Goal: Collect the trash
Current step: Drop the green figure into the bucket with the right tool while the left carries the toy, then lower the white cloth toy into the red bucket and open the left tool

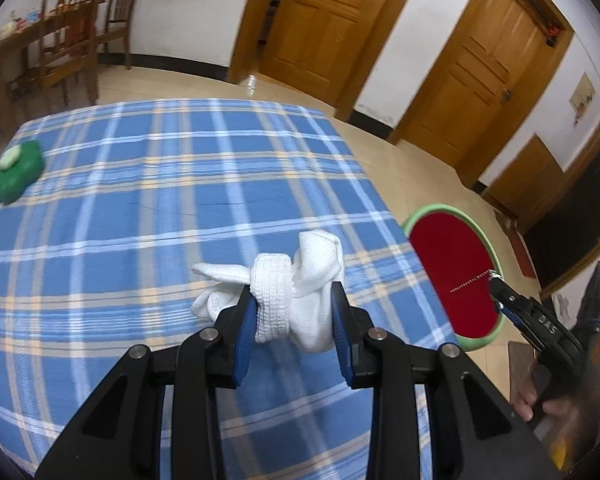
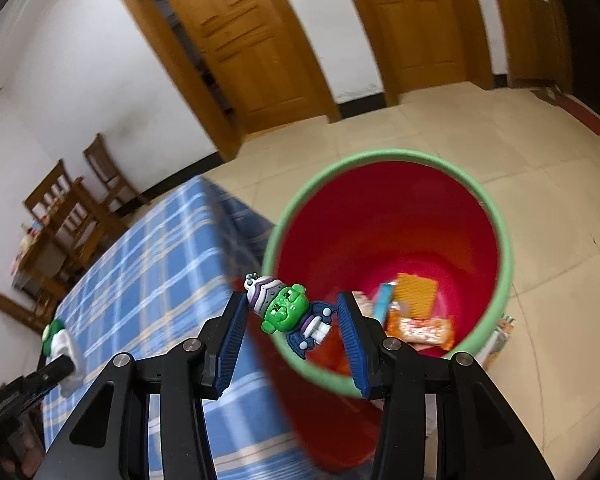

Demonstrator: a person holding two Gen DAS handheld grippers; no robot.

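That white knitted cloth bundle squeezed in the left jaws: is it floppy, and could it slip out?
The white knitted cloth bundle looks soft and floppy: loose ends droop past the left gripper. It is probably light for its bulk, being knit fabric. A slip seems unlikely, since the jaws pinch its rolled middle and the ribbed weave should grip, though a loose end might snag.

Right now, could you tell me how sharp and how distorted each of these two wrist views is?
Left wrist view: the white cloth in the left tongs is sharp, the checked tablecloth bows with fisheye curvature. Right wrist view: the toy figure is crisp, the red bin and doors smear.
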